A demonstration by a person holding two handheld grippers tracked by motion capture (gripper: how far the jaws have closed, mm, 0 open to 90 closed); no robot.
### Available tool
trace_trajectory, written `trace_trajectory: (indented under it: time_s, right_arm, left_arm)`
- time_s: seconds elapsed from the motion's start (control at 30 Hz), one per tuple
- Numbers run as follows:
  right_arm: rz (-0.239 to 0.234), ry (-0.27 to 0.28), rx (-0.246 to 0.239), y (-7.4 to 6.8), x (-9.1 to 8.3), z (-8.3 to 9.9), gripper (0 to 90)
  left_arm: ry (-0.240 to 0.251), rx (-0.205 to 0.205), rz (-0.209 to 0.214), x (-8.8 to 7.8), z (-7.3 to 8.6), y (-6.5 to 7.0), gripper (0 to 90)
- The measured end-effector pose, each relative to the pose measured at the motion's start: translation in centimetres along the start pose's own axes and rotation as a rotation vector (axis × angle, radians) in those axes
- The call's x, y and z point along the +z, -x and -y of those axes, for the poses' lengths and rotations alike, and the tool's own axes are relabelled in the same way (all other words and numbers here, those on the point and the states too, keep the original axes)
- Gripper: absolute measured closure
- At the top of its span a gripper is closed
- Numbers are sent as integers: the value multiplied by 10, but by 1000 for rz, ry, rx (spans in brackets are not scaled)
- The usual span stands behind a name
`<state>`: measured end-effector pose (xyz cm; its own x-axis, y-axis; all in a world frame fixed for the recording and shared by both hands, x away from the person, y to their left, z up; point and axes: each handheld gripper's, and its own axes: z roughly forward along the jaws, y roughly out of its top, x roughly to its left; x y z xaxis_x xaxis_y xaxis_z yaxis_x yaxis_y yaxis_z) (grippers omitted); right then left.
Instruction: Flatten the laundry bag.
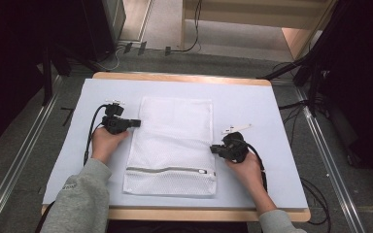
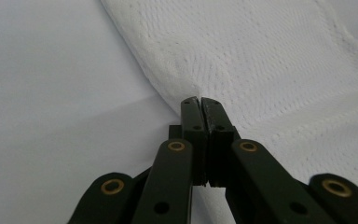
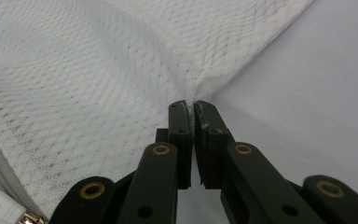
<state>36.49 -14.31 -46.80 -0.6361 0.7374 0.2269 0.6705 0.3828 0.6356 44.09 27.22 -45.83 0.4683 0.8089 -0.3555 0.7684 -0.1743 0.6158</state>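
High view: white mesh laundry bag (image 1: 171,145) lies flat mid-table (image 1: 272,107). Left gripper (image 2: 200,100) pinches its left edge, right gripper (image 3: 189,103) its right edge, both jaws clamped on mesh. Thin pinches could slip when lifted.

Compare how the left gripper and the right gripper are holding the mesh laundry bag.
The left gripper pinches the mesh laundry bag on its left edge, farther up the table; the right gripper pinches the right edge, nearer the zipper. The left points rightward, the right leftward. Both are shut on the bag's edge.
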Motion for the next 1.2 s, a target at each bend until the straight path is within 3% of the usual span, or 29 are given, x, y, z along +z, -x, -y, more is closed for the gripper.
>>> trace_trajectory:
  time_s: [0.07, 0.17, 0.4, 0.57, 0.63, 0.77, 0.83, 1.0, 1.2]
  right_arm:
    - [3, -5, -8, -1, -1, 1, 849]
    - [3, 33, 1, 4, -5, 2, 728]
    - [21, 137, 40, 18, -7, -20, 663]
    - [42, 101, 61, 25, 12, -30, 620]
    - [50, 69, 51, 27, 22, -33, 646]
    - [114, 51, 9, 24, 28, -37, 856]
    - [117, 43, 13, 27, 29, -41, 900]
    - [117, 64, 34, 38, 34, -48, 900]
    - [131, 83, 49, 46, 38, -54, 900]
  left_arm:
    - [-2, -4, 1, 2, 0, -1, 899]
    - [1, -8, 8, 3, -1, -1, 895]
    - [-10, -5, 3, 3, 0, 0, 893]
    - [-13, -6, 4, 2, 3, 0, 893]
    - [-15, -4, 8, 2, 3, 0, 893]
    - [-18, 8, 1, 2, 3, 2, 893]
    - [-9, 5, 2, 2, 3, 3, 894]
    - [16, 3, -2, 3, -1, 1, 896]
    - [12, 2, -15, 5, -3, -2, 892]
